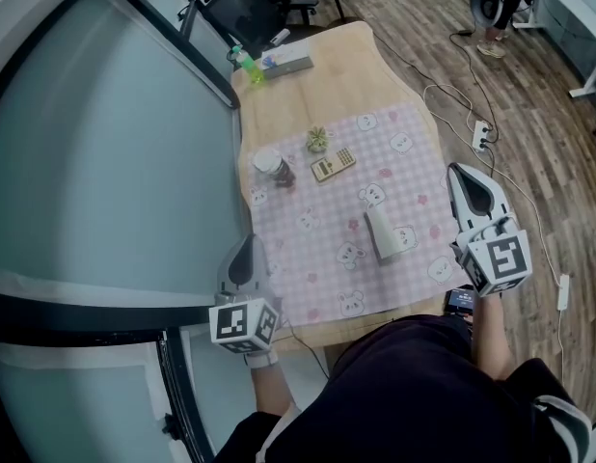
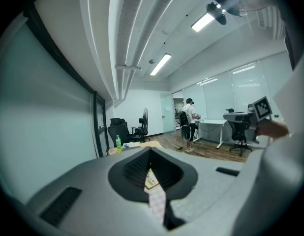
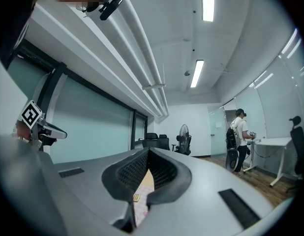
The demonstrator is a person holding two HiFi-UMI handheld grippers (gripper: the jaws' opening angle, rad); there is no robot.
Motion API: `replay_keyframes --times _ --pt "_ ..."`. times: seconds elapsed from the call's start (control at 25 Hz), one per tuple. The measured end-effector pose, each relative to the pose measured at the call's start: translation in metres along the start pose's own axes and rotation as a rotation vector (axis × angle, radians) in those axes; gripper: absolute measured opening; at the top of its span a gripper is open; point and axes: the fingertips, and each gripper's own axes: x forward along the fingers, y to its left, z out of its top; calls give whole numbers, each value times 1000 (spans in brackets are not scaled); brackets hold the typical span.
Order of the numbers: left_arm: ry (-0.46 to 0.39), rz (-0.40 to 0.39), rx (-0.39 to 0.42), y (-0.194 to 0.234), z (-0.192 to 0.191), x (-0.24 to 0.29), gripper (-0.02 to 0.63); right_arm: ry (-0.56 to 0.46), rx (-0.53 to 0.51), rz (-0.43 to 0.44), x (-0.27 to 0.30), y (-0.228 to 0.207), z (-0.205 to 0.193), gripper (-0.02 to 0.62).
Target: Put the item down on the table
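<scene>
No writing can be read. The calculator [image 1: 333, 165], well ahead of the left fingers [image 1: 242, 258] on the counter [image 1: 317, 95], perhaps has printed keys, too small to tell; the green bottle [image 1: 247, 66] label is blurred

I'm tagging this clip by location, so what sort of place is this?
Most likely an open-plan office: black swivel chairs, a white desk across the room, a frosted glass partition wall and long ceiling strip lights.

The left gripper [image 1: 244, 247] and the right gripper [image 1: 460, 174] both point forward, one at each side of the person. Each has its two jaws pressed together, with nothing between them.
</scene>
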Motion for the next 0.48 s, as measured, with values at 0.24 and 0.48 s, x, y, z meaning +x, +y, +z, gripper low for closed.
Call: replay_keyframes --times 0.24,0.48 --pt "-15 -10 2 -2 3 2 0 28 -30 -20 -5 -12 -7 14" --pt "-11 -12 0 -2 3 3 0 27 -37 -7 -3 -7 -1 14"
